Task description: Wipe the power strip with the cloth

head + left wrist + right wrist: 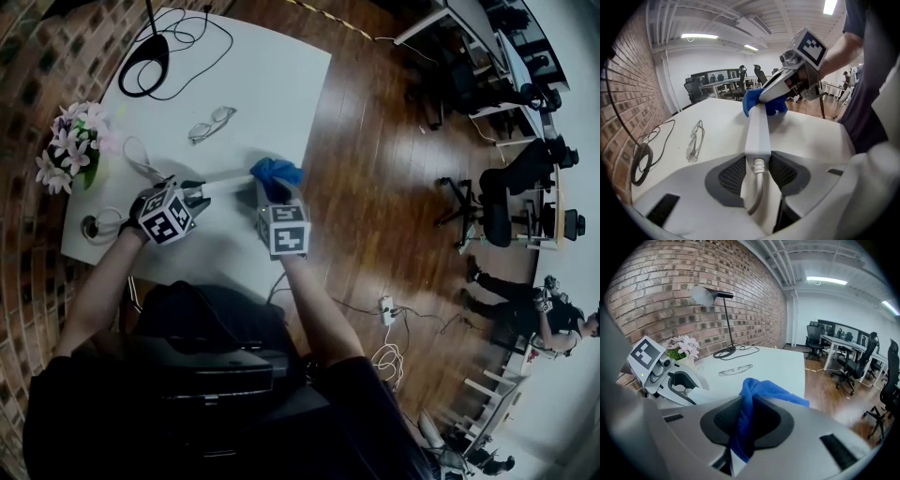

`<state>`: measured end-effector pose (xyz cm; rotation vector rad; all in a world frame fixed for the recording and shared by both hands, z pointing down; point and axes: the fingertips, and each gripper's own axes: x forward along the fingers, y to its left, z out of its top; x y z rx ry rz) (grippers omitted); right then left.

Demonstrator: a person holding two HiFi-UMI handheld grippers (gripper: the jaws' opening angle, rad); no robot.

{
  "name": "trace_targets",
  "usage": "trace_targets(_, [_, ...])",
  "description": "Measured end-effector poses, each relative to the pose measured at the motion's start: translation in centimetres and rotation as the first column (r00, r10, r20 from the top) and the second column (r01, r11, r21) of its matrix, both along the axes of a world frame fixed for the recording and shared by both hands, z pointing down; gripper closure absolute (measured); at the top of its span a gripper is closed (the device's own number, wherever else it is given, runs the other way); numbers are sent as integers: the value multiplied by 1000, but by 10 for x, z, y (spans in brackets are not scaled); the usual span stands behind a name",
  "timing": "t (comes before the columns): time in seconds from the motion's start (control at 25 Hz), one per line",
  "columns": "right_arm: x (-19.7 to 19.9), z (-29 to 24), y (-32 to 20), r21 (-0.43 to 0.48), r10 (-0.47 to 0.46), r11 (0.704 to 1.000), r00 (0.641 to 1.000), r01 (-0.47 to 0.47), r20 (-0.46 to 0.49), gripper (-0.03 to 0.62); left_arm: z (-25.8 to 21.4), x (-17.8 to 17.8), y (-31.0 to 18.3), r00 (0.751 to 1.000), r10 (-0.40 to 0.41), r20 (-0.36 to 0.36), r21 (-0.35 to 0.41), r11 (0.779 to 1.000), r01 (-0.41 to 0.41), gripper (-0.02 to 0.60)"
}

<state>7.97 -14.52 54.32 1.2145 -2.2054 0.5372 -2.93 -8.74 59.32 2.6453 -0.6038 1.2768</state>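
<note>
A white power strip point(228, 185) lies on the white table point(272, 84). My left gripper point(200, 195) is shut on its cable end, and in the left gripper view the strip point(758, 129) runs straight out from between the pads. A blue cloth point(277, 172) sits bunched over the strip's far end. My right gripper point(272, 193) is shut on that cloth; in the right gripper view the cloth point(749, 401) hangs pinched between the jaws. The right gripper point(774, 89) shows at the strip's far end in the left gripper view. The part of the strip under the cloth is hidden.
A pair of clear glasses point(212, 123) lies beyond the strip. A lamp base with a coiled black cable point(145, 70) stands at the far corner, pink flowers point(69, 150) by the brick wall. The table's right edge point(314, 131) drops to wooden floor; office chairs stand beyond.
</note>
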Motion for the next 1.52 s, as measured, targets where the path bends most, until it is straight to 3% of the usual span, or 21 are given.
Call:
trace_targets(0.2, [-18, 1, 8, -27, 4, 1000, 999, -3, 45, 533, 2, -3, 1, 1000, -3, -2, -6, 1000, 3, 407])
trace_targets(0.56, [-34, -2, 15, -56, -18, 998, 999, 20, 45, 533, 3, 2, 0, 1000, 4, -6, -12, 1000, -4, 408])
trace_targets(1.52, [-95, -2, 39, -44, -56, 997, 997, 59, 60, 533, 6, 1, 1, 998, 30, -52, -3, 1000, -30, 408])
